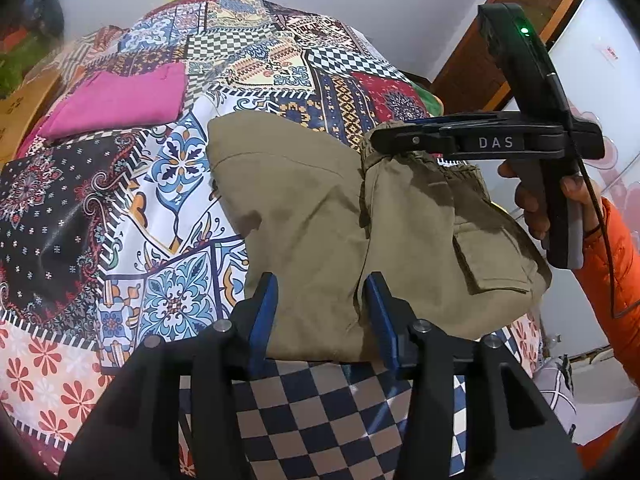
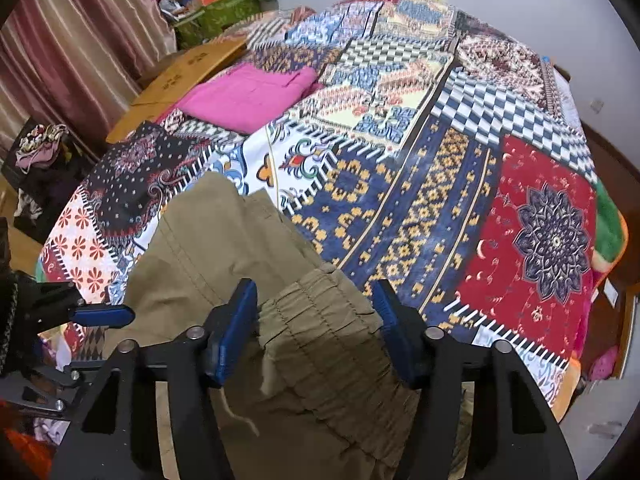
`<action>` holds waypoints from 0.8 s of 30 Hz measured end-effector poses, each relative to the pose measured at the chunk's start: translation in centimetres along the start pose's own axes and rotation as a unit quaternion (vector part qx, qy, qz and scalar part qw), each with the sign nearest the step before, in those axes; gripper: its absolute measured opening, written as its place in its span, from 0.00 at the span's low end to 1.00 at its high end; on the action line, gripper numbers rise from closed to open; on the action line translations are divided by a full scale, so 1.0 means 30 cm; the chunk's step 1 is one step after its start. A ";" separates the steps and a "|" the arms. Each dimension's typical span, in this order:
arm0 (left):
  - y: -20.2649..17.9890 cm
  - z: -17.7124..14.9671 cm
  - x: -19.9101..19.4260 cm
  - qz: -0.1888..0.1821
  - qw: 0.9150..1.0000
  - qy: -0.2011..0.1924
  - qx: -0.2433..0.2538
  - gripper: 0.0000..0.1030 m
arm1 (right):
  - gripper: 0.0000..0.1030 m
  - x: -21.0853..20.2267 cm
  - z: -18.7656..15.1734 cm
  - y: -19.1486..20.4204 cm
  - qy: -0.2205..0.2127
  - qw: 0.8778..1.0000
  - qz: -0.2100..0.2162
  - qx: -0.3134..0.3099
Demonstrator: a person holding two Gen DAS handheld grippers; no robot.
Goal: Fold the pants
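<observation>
Khaki cargo pants (image 1: 312, 216) lie folded on the patchwork bedspread (image 1: 120, 208), near its front edge. A flap pocket (image 1: 492, 260) faces up on the right side. My left gripper (image 1: 322, 316) is open, its blue pads on either side of the pants' near edge. My right gripper (image 1: 384, 142) reaches in from the right over the elastic waistband. In the right wrist view my right gripper (image 2: 316, 328) is open, with the gathered waistband (image 2: 328, 328) between the pads. The pants (image 2: 224, 240) extend to the left there. The left gripper's blue fingertip (image 2: 102, 316) shows at the left.
A folded pink garment (image 1: 120, 100) lies further back on the bed, also in the right wrist view (image 2: 248, 96). A cardboard box (image 2: 180, 76) and clutter sit beyond the bed's left side. A wooden door frame (image 1: 500, 40) stands at the right.
</observation>
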State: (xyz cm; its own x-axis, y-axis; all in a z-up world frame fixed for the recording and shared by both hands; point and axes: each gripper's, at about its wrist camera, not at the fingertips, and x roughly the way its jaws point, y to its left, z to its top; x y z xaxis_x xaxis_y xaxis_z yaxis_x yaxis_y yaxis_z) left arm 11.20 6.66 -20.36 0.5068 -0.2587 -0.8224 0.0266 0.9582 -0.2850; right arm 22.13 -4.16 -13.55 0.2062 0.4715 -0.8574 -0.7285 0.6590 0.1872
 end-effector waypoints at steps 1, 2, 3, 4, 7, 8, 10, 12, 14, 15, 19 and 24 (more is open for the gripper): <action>-0.001 -0.001 0.000 0.002 1.000 -0.001 0.000 0.46 | 0.37 -0.007 0.001 -0.002 -0.007 1.000 -0.012 -0.002; 0.000 -0.001 0.000 0.003 1.000 -0.002 -0.003 0.46 | 0.28 -0.015 -0.005 -0.001 -0.012 1.000 -0.022 -0.003; 0.003 0.001 0.000 0.003 1.000 -0.001 -0.004 0.46 | 0.20 -0.020 0.000 -0.009 -0.017 0.999 -0.029 -0.002; 0.005 0.000 0.000 0.001 1.000 -0.001 -0.007 0.46 | 0.19 -0.026 -0.005 -0.015 -0.020 0.999 -0.027 -0.001; 0.019 -0.001 -0.004 -0.005 1.000 -0.001 -0.022 0.47 | 0.13 -0.030 -0.009 -0.031 -0.022 0.999 -0.038 -0.002; 0.023 -0.002 -0.007 -0.006 1.000 -0.001 -0.027 0.47 | 0.12 -0.028 -0.012 -0.037 -0.020 0.999 -0.044 0.000; 0.029 -0.003 -0.014 -0.003 0.999 -0.002 -0.032 0.47 | 0.09 -0.023 -0.011 -0.047 -0.020 0.999 -0.049 0.001; 0.037 -0.007 -0.025 0.021 0.999 -0.004 -0.033 0.46 | 0.09 -0.021 -0.013 -0.052 -0.016 0.998 -0.057 0.001; 0.059 -0.023 -0.031 0.090 0.996 -0.003 -0.022 0.45 | 0.09 -0.022 -0.013 -0.047 -0.017 0.997 -0.079 -0.008; 0.072 -0.031 -0.030 0.097 0.995 0.002 -0.024 0.45 | 0.09 -0.024 -0.013 -0.045 -0.016 0.996 -0.085 -0.013; 0.150 -0.038 -0.062 0.061 0.995 0.009 -0.079 0.44 | 0.09 -0.066 -0.001 -0.031 -0.031 0.995 -0.095 -0.010; 0.090 0.007 -0.124 0.047 0.997 -0.025 -0.059 0.44 | 0.18 -0.174 0.014 0.029 -0.067 0.997 -0.022 0.005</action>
State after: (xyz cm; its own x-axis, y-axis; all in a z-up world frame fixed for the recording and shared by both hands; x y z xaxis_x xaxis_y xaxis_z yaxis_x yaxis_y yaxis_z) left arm 9.58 10.23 -17.96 0.5446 -0.1592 -0.8235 -0.1224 0.9562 -0.2658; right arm 20.70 -5.80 -8.70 0.3242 0.5149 -0.7936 -0.7104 0.6865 0.1552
